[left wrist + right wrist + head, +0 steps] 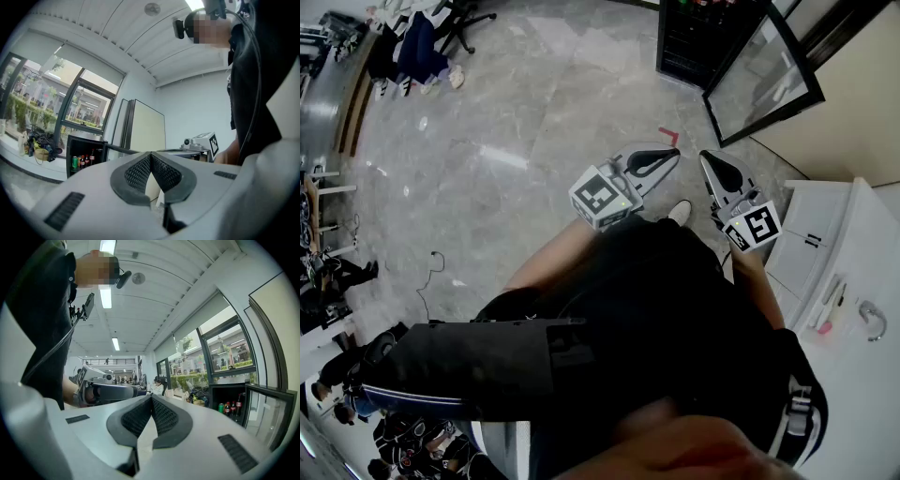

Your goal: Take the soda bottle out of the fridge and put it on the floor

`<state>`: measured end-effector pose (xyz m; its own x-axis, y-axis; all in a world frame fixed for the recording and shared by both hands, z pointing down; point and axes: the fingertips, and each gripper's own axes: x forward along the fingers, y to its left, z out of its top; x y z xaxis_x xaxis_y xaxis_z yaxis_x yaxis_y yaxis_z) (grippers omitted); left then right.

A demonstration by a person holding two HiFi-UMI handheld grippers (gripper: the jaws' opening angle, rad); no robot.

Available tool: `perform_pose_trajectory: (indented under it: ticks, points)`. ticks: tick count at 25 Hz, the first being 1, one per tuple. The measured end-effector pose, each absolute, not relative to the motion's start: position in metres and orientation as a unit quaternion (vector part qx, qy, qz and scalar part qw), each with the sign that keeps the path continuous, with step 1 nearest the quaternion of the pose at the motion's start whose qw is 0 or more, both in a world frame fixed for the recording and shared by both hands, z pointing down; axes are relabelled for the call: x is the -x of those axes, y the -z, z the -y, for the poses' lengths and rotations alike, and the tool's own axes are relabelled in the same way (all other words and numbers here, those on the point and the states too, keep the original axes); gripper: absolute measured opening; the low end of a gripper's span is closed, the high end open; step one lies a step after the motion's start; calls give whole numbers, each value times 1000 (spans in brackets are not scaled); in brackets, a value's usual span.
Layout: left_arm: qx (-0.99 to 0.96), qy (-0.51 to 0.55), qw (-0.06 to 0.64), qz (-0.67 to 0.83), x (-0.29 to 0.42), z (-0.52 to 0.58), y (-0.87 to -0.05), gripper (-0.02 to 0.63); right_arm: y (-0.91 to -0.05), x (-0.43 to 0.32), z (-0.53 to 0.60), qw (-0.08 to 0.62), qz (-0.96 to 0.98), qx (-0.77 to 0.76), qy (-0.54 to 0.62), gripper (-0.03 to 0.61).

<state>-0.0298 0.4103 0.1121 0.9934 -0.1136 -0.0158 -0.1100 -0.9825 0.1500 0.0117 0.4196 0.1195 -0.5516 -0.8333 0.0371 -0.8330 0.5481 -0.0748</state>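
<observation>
A small black fridge [692, 42] stands on the floor ahead, its glass door [764, 80] swung open to the right. Dark soda bottles [233, 408] and a green can stand inside it; they also show in the left gripper view as soda bottles [87, 161]. Both grippers are held side by side at waist height, well short of the fridge. My left gripper [673, 153] is shut and empty, its pads meeting at the tips [151, 154]. My right gripper [705, 156] is likewise shut on nothing [151, 397].
A white cabinet [844, 272] stands close on the right. A red tape mark [668, 137] lies on the grey marble floor before the fridge. An office chair with clothes [422, 42] is far left, and a cable [431, 272] trails on the floor.
</observation>
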Motion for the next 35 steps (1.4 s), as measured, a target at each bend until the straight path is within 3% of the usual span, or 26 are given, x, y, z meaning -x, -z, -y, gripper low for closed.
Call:
perform_pose_trajectory:
  ticks: [23,35]
  points:
    - [-994,16,92,65,29,-402,-117,2,-123,-28,-406,6,-865,501,37,11]
    - [-993,6,84,82,-27,-386,-118,2,-122,-78,-389,35,-874,482,47,11]
